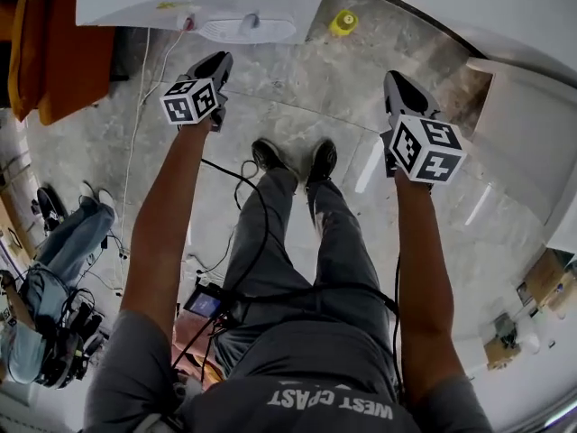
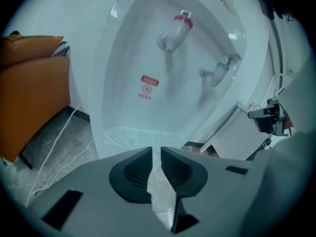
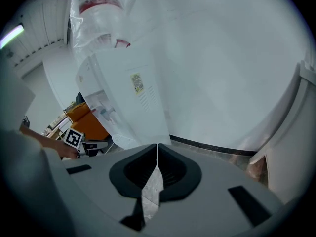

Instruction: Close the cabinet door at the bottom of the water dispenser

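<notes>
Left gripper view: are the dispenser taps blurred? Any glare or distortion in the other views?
Left gripper view: red tap and blue tap smeared soft, glare spots on the dispenser, dark round vignette. Right gripper view: heavy fisheye, baseboard bows. Head view: sharp, light streaks on the floor.

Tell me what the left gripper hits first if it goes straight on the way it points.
Most likely the water dispenser: the left gripper aims at its drip tray below the taps. Nothing shows in between, though depth is unclear.

Bright, even indoor light, soft shadows, strong fisheye warp, dark vignetted corners, slight blur
</notes>
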`<state>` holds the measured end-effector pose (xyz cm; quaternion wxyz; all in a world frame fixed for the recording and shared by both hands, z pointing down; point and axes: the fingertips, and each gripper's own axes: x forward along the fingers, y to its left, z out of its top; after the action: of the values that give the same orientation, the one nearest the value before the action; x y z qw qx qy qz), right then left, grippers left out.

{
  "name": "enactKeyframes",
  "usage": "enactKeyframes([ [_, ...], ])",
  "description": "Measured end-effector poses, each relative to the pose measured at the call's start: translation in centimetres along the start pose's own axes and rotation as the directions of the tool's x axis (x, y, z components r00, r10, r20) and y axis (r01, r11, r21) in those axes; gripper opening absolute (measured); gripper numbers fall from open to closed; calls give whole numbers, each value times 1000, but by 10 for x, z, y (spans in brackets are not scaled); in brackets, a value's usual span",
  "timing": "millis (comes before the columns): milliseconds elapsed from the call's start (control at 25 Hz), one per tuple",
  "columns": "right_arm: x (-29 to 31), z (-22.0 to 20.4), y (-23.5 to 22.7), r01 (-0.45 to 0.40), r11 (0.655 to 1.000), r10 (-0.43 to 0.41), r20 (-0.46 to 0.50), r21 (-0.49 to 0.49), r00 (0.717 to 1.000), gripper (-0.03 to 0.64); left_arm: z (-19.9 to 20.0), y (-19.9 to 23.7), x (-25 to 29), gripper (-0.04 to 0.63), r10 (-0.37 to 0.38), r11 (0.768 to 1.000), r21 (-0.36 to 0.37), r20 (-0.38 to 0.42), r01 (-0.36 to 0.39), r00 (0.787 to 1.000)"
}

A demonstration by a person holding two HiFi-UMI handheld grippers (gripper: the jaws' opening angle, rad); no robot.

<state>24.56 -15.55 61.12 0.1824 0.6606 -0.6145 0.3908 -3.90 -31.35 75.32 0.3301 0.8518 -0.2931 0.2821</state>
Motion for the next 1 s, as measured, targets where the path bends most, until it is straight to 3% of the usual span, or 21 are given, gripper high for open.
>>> enactKeyframes([
  [320, -49, 55, 31, -43, 999, 45, 52, -31, 998, 31, 69, -32, -87, 67, -9, 998, 69, 97, 3, 995],
  [560, -112, 97, 60, -63, 996, 71, 139, -59, 988, 31, 116, -73, -175, 66, -29, 987, 158, 206, -3, 978],
  [760, -158, 137, 84, -82, 992, 102, 212, -101, 972, 31, 161, -103, -241, 66, -46, 977, 213, 310, -23, 950],
  [1000, -213, 180, 116, -109, 982, 150, 282, -154, 948, 31, 219, -146, -321, 66, -97, 951, 306, 437, -47, 894],
])
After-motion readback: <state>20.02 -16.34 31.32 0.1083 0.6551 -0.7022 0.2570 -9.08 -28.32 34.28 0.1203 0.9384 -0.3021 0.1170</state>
